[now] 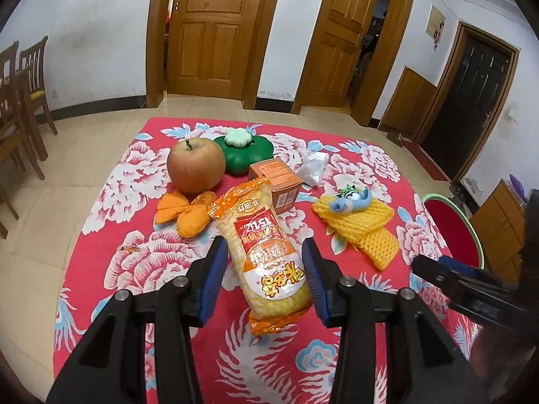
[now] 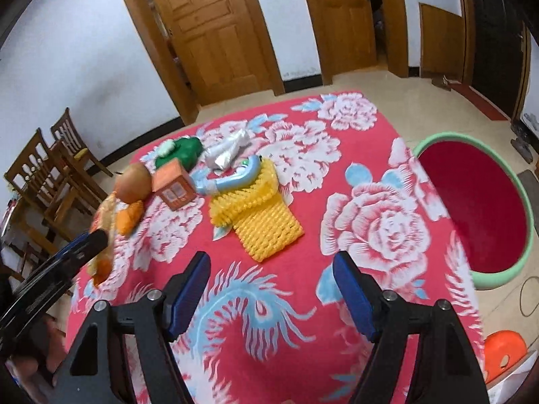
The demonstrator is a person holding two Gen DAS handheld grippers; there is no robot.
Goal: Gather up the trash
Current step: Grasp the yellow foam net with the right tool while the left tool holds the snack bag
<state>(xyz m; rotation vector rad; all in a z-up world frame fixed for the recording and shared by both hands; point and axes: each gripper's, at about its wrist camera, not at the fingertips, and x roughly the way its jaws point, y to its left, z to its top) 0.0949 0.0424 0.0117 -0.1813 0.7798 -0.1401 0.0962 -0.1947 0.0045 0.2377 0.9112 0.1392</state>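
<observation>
My left gripper (image 1: 266, 262) is shut on an orange and yellow snack packet (image 1: 262, 252), its blue pads pressed to both sides, holding it above the red flowered table (image 1: 141, 269). The packet also shows at the left in the right wrist view (image 2: 101, 232). My right gripper (image 2: 271, 289) is open and empty over the table's front. A yellow foam fruit net (image 2: 256, 215) lies ahead of it, with a blue wrapper (image 2: 229, 178) on its far end. A crumpled white plastic bag (image 2: 229, 149) and an orange carton (image 2: 173, 185) lie farther back. A red basin with a green rim (image 2: 471, 202) stands on the floor to the right.
An apple (image 1: 196, 165), a green flower-shaped box (image 1: 244, 151) and an orange cloth bow (image 1: 183, 212) sit at the table's far left. Wooden chairs (image 2: 43, 181) stand left of the table. An orange stool (image 2: 503, 353) is at the lower right. Wooden doors line the back wall.
</observation>
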